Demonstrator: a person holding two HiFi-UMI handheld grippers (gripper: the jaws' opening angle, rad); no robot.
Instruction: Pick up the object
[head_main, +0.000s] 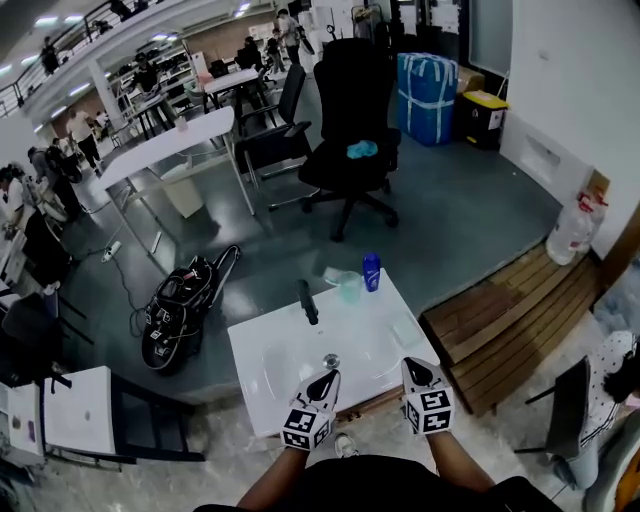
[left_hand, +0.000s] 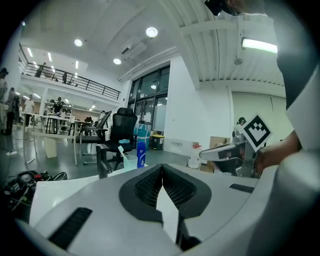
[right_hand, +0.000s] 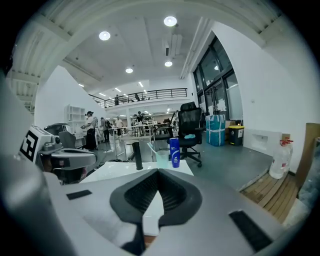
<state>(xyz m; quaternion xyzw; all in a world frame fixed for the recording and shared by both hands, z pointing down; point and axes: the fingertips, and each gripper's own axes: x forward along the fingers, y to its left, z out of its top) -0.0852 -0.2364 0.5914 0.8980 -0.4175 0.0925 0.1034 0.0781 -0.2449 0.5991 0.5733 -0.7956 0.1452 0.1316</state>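
Left tool (head_main: 324, 380) and right tool (head_main: 416, 368), ribbed black inside, both pressed together over glossy white basin (head_main: 275, 350).

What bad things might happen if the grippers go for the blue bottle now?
The blue bottle stands near the far edge of the white table, so a nudge might tip it off. The clear cup sits right beside it and may get bumped. The left gripper and right gripper are both shut, so they would likely just push it unless opened first.
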